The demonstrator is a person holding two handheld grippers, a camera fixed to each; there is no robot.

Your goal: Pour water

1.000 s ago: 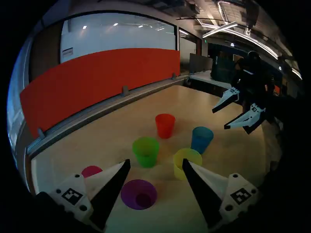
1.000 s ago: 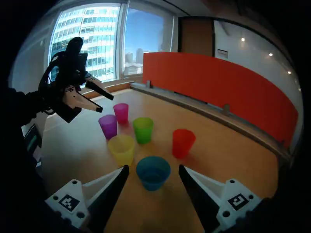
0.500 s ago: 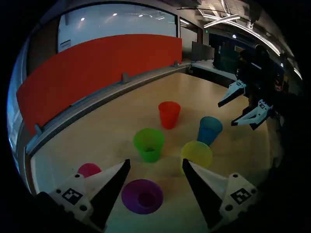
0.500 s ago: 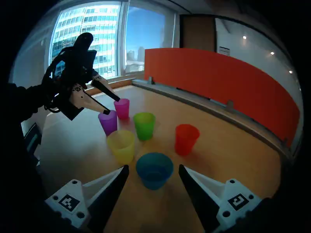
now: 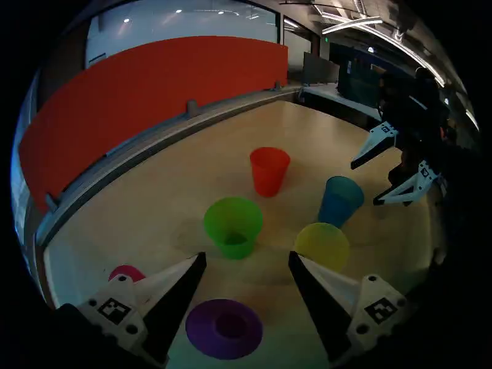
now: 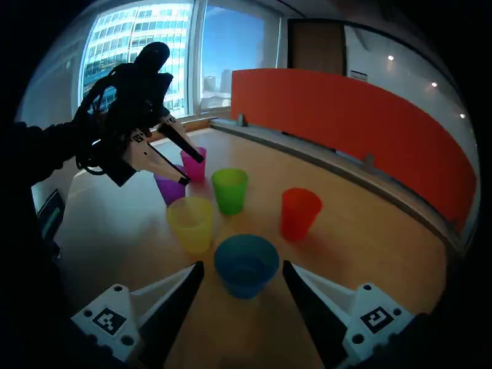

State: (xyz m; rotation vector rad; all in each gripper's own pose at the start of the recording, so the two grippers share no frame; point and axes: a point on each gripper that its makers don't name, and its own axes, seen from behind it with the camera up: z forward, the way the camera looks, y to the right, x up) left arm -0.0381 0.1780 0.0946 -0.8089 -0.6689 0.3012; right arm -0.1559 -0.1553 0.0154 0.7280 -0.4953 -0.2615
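Wood-topped table (image 6: 375, 264) carries six plastic cups in a loose cluster, and I hold nothing yet. My left tool (image 5: 245, 254) is spread wide and is not touching anything. The purple cup (image 5: 224, 329) sits low between its fingers, seen from above, with the pink cup (image 5: 126, 272) off to one side. The green cup (image 5: 234, 224) and yellow cup (image 5: 321, 245) stand just beyond the fingertips. My right tool (image 6: 242, 264) is equally wide open. The blue cup (image 6: 246, 264) stands right at the gap between its fingers, neither finger touching it, and the red cup (image 6: 299, 211) is farther off.

I judge this to be the reach before the grasp: each tool is lined up on its own cup and no pouring has begun. I cannot tell which cup holds water, since the insides are too dim to read.

Next I need to lower one tool until its fingers flank the cup wall below the rim, then close gently, because thin plastic will likely buckle under a hard squeeze. After that comes a level lift and a slow tilt over a neighbouring cup. The cups stand close, so I must watch the fingers do not knock the yellow one.
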